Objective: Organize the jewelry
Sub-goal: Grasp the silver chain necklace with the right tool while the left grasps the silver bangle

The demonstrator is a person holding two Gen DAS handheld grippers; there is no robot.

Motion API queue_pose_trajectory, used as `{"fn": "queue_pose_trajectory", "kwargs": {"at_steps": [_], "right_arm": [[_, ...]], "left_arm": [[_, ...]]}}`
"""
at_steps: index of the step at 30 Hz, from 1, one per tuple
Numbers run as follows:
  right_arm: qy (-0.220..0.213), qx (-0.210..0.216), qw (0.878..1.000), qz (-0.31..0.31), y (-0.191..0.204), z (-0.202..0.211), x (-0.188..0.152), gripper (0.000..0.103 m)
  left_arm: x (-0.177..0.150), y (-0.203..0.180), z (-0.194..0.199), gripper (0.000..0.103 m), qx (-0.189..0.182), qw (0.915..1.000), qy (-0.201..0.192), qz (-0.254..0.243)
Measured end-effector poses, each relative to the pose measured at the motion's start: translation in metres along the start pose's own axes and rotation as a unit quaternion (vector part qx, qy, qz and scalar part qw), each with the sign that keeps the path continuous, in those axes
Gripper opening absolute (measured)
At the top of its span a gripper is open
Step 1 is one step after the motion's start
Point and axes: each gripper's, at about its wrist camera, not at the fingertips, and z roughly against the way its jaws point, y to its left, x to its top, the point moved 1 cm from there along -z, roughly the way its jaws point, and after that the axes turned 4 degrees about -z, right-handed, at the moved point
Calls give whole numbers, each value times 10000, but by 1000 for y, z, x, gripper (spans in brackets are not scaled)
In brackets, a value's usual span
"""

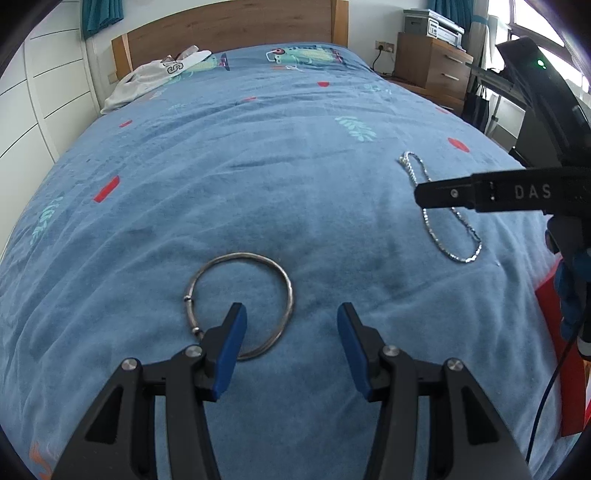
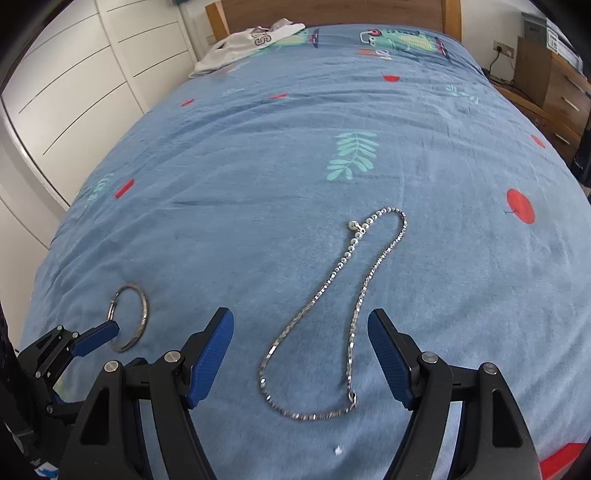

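A silver bangle (image 1: 289,291) lies flat on the blue bedspread (image 1: 258,177). My left gripper (image 1: 291,308) hovers over it, open: the left fingertip sits over the inside of the ring, the right one outside it, and neither pad presses it. A silver chain necklace (image 2: 317,295) lies in a long loop on the spread. My right gripper (image 2: 300,315) stands open over the loop's near end, one finger on each side, pads clear of the chain. The bangle (image 2: 143,306) and the left gripper's blue fingers (image 2: 99,332) show at the left of the right wrist view.
A white garment (image 1: 159,74) lies by the wooden headboard (image 1: 229,29). White wardrobe doors (image 2: 74,92) line the bed's left side, a wooden drawer chest (image 1: 432,62) stands at the far right. Something red (image 1: 554,325) lies at the bed's right edge.
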Motion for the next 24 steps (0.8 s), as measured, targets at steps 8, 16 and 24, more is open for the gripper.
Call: {"fn": "queue_pose_trajectory", "kwargs": {"at_steps": [8, 16, 24], "right_arm": [[197, -5, 9997, -115, -8, -25, -4, 74], [217, -33, 9993, -316, -20, -24, -6, 28], [398, 221, 9983, -372, -19, -22, -13, 4]], "left_arm": [[3, -8, -18, 49, 51, 9998, 80, -176], [6, -9, -21, 40, -113, 9996, 73, -257], [4, 1, -16, 6, -688, 9974, 198, 67]]}}
